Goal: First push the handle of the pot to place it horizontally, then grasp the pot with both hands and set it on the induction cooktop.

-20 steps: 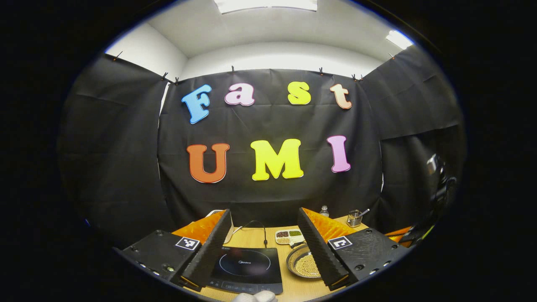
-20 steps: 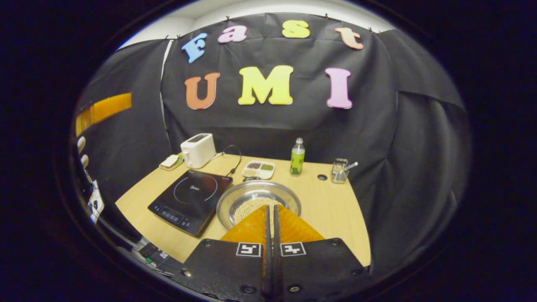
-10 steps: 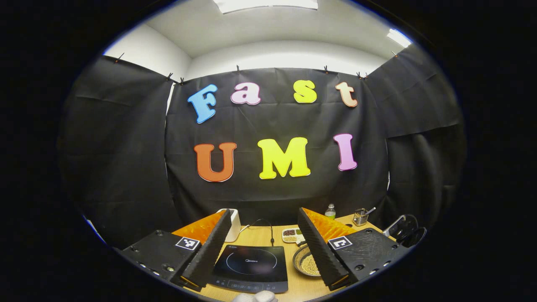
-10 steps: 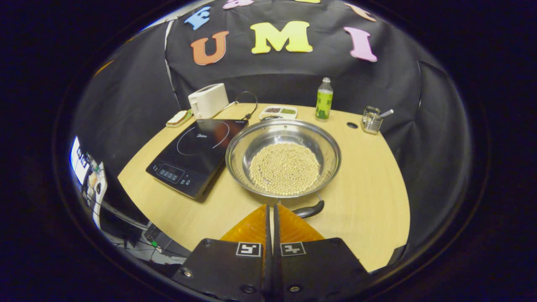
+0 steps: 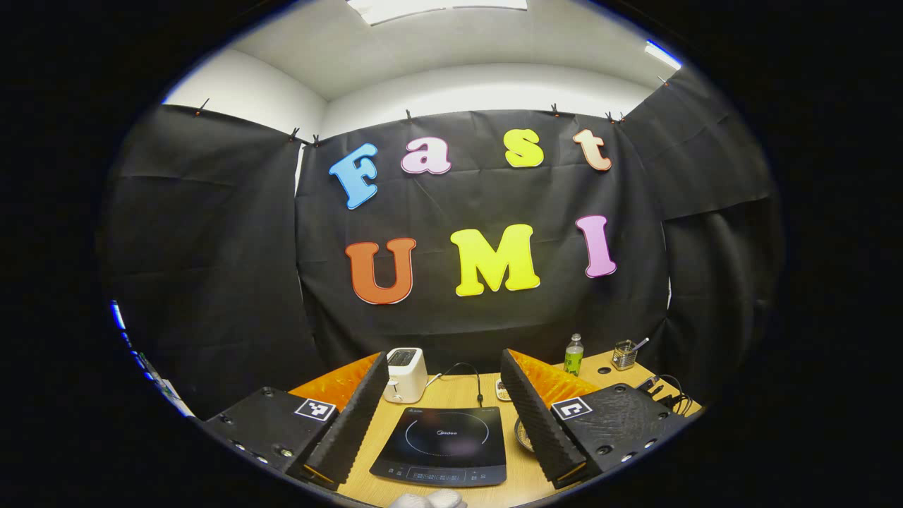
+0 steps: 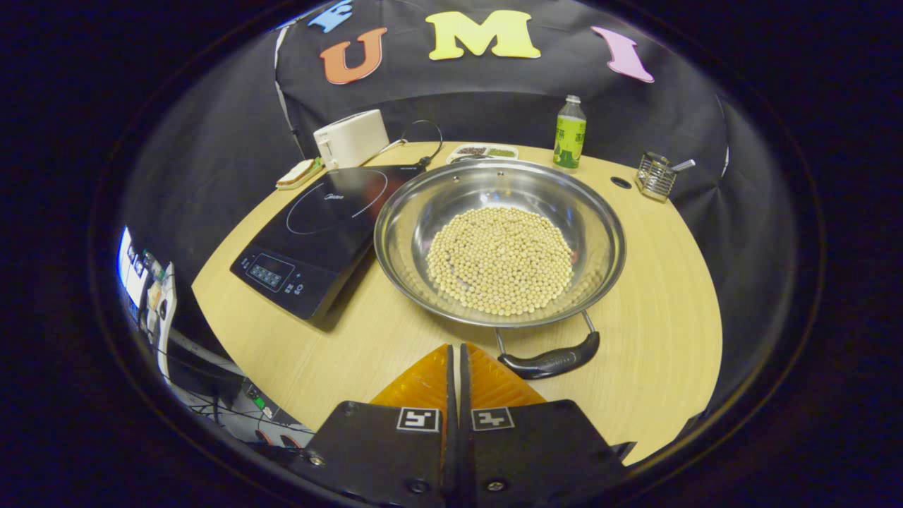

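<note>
In the left gripper view the left gripper (image 5: 444,402) hangs above the near edge of the round wooden table (image 5: 458,389) with its two ribbed fingers (image 5: 353,416) spread wide and nothing between them. Through that gap lies the black induction cooktop (image 5: 443,446), carrying a small white brand word too blurred to make out with certainty, and a row of tiny control marks along its near edge. A white toaster (image 5: 405,375) stands behind it toward the far edge, a black cable (image 5: 471,370) curling beside it; a sliver of the pot (image 5: 523,435) peeks out past the right-hand finger, and a green-labelled bottle (image 5: 573,355) and a small wire holder (image 5: 623,354) stand by the far right edge. In the right gripper view the right gripper (image 6: 455,363) has its orange-backed fingers pressed together, gripping nothing, poised over the near edge just short of the pot's black handle (image 6: 552,360). The steel pot (image 6: 603,233), heaped with pale beans (image 6: 499,259), sits on the tabletop just beside the cooktop (image 6: 317,229), not on it. The bottle's (image 6: 568,132) label print is too small to read. A divided dish (image 6: 483,151) and a slice of bread (image 6: 299,173) lie near the far edge.
</note>
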The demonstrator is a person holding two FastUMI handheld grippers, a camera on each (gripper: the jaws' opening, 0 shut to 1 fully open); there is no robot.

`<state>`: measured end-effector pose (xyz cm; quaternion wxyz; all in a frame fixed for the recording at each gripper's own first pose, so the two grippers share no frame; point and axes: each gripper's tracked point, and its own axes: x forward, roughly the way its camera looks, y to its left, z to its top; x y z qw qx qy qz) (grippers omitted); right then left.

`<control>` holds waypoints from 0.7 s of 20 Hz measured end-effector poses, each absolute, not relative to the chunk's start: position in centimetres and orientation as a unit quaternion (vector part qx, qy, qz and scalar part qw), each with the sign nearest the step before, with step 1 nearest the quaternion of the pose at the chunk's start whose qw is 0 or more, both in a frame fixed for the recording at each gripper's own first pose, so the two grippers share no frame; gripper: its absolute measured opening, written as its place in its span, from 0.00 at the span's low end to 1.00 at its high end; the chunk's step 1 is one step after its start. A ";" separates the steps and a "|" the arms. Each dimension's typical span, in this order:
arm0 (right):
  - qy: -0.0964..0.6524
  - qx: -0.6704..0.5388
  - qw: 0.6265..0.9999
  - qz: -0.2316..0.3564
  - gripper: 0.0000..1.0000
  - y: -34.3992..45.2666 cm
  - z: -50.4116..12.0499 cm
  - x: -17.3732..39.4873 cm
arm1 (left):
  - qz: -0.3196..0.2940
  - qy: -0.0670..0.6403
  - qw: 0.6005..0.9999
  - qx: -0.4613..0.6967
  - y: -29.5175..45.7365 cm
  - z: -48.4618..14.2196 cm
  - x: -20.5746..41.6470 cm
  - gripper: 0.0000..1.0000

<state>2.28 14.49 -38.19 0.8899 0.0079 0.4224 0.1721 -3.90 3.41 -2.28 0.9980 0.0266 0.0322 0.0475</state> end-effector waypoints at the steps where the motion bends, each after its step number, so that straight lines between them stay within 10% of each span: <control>1: 0.425 0.010 0.889 0.170 0.04 14.4 -38.5 2.5 | 0.051 0.034 0.998 0.027 3.6 -2.3 -4.1 0.95; 14: 0.442 0.009 0.879 0.179 0.00 12.4 -39.1 2.4 | 0.075 0.037 0.996 0.023 4.4 -2.6 -3.4 0.95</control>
